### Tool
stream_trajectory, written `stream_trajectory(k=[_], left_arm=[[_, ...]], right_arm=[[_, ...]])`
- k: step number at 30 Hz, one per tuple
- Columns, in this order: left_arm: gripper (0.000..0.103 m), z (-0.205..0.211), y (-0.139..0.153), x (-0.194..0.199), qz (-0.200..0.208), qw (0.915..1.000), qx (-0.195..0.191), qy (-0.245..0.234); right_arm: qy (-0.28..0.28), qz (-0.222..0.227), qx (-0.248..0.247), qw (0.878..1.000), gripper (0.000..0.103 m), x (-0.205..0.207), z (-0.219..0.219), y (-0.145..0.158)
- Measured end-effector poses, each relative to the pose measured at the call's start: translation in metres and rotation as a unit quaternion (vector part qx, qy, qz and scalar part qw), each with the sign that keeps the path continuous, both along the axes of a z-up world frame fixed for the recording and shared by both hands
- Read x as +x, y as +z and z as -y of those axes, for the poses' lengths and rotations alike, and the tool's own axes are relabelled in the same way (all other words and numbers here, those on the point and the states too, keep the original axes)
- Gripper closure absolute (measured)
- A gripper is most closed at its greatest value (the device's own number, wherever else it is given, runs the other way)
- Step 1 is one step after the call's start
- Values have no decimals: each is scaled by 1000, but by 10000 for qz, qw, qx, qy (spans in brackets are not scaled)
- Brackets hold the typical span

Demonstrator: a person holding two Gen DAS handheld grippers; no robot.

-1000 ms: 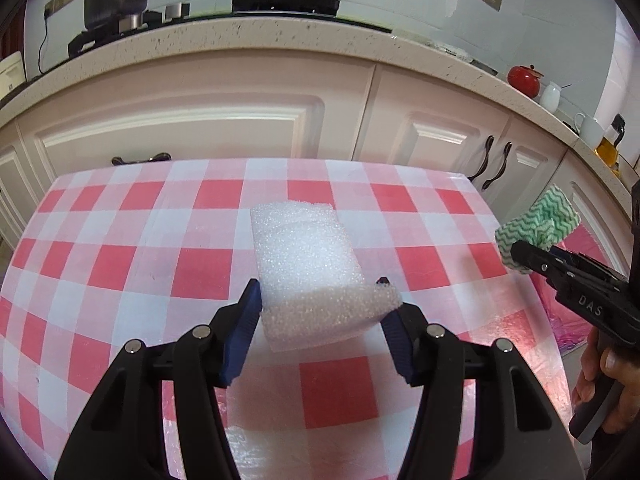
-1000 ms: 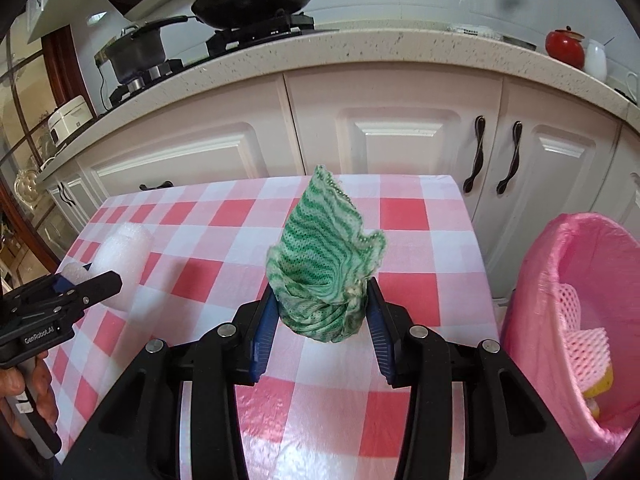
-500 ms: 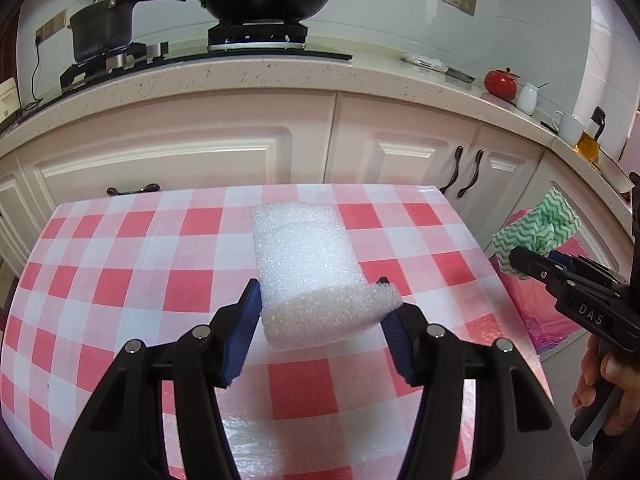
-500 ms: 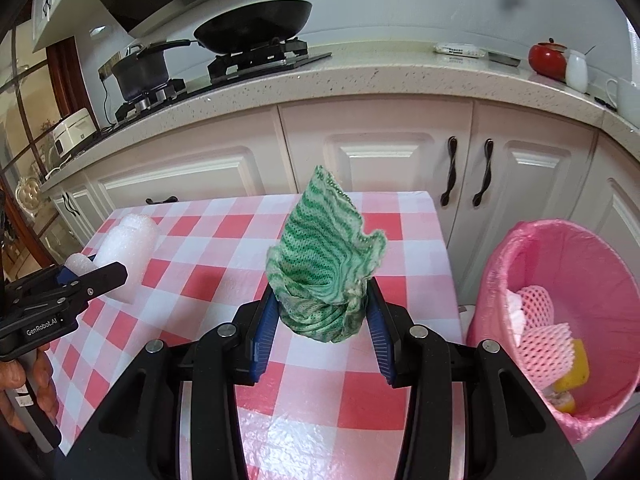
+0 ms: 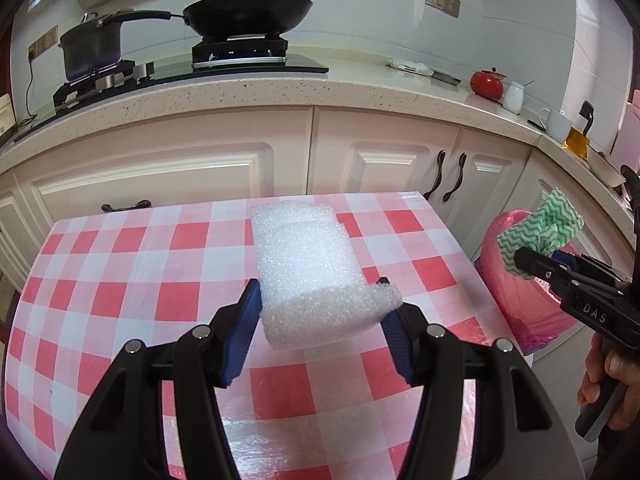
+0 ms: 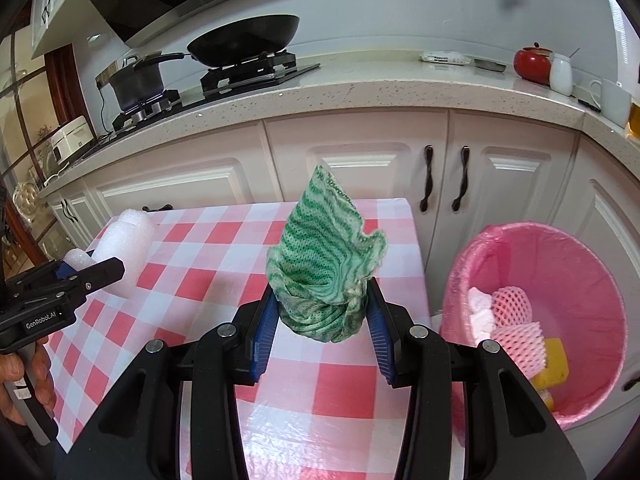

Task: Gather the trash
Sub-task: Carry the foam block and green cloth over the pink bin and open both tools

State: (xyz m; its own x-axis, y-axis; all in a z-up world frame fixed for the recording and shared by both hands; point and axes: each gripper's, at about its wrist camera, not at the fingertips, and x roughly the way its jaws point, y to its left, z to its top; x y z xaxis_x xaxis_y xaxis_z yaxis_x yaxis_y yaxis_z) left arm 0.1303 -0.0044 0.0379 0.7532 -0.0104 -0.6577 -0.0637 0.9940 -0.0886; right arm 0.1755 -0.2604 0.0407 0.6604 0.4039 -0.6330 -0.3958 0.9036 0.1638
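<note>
Foam sheet (image 5: 308, 268) sits pinched in your left hand-held gripper (image 5: 320, 312) above the table (image 5: 120, 280) — your right hand-held gripper (image 6: 322, 312) clamps the green cloth (image 6: 324, 264), beside the pink bin (image 6: 536, 264).

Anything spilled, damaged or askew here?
Nothing stands out. The left gripper holds white foam, the right gripper a green cloth, both above the checked table. The pink bin stands upright with trash inside.
</note>
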Motion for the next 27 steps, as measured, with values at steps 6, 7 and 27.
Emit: stream_trajectory(k=[6, 7, 27], left_arm=[[47, 13, 6, 4, 39, 9999, 25, -113], [47, 16, 8, 5, 50, 9999, 37, -138], [47, 123, 30, 55, 247, 9943, -10, -1033]], right_arm=[[-116, 71, 18, 9999, 62, 0, 21, 8], [-147, 83, 4, 9999, 62, 1, 25, 9], [-833, 69, -130, 9964, 62, 31, 136, 12]])
